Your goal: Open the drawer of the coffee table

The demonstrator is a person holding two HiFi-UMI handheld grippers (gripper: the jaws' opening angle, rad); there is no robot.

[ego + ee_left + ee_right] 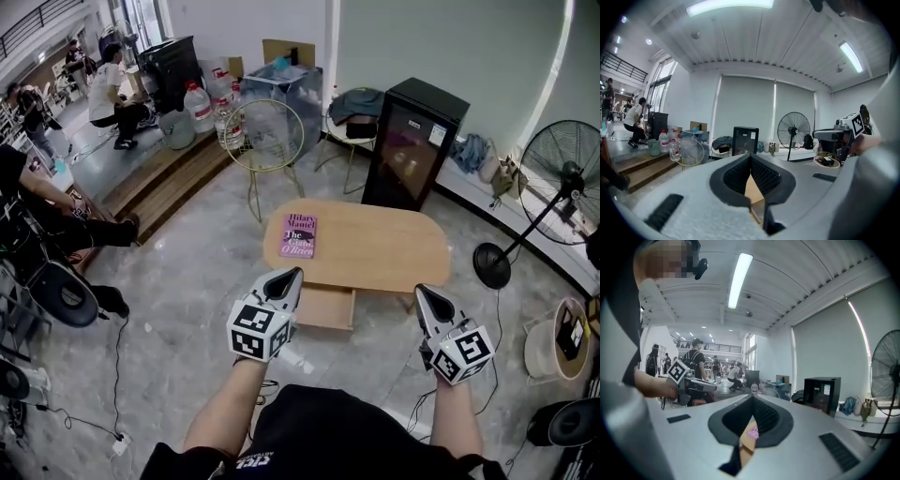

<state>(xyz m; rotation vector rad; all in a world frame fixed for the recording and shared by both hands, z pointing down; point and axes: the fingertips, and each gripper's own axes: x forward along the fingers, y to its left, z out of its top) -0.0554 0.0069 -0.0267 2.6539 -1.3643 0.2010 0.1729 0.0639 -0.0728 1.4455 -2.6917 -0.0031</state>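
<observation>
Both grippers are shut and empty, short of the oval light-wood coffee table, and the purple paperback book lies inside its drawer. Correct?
Not quite. The head view shows the purple paperback book lying on top of the oval light-wood coffee table, toward its left end, not inside the drawer. The rest holds: left gripper and right gripper are shut, empty, short of the table.

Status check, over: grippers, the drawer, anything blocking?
Left gripper shut, empty; right gripper same. Drawer untouched, both grippers short of it. Nothing seen in the way; book sits on the coffee table.
</observation>
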